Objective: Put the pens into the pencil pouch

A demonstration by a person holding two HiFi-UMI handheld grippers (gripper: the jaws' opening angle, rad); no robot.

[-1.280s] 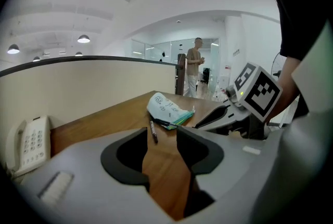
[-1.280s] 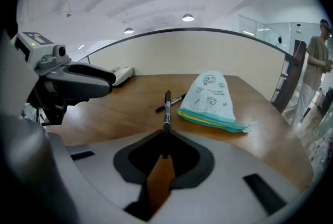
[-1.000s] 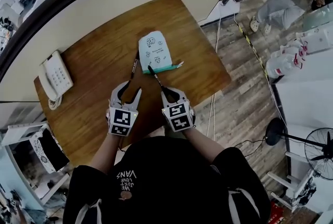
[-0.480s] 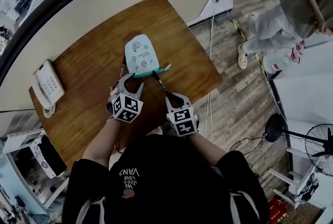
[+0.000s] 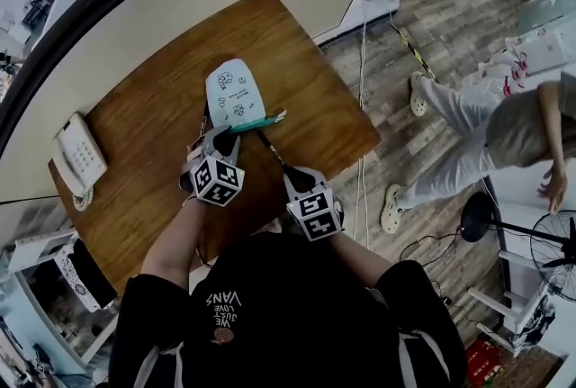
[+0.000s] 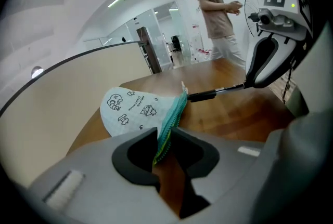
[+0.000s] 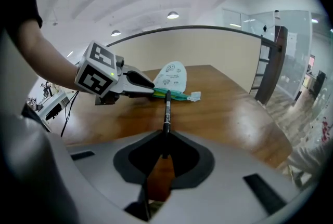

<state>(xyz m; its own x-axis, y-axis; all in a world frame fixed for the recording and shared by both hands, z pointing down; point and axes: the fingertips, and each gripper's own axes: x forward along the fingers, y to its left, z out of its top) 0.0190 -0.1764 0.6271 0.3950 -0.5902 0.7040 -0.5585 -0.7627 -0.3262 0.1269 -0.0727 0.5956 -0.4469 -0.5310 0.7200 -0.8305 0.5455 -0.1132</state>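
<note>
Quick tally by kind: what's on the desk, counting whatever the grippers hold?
pens: 2 (black pen in the right gripper; second pen left of the pouch, partly hidden)
pencil pouch: 1 (the left gripper jaws have just been closing on its zipper edge)
telephone: 1
Total: 4

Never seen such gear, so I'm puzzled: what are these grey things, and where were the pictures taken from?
No robot: a person holds tongs in each hand. One picture looks down from a head camera; two come from cameras riding on the tongs. On the brown wooden table lie a pale-blue fabric pencil pouch with a green zip and a white telephone. The left tongs have just been closing and pinch the pouch's zip edge. The right tongs grip a slim black pen aimed at it.
</note>
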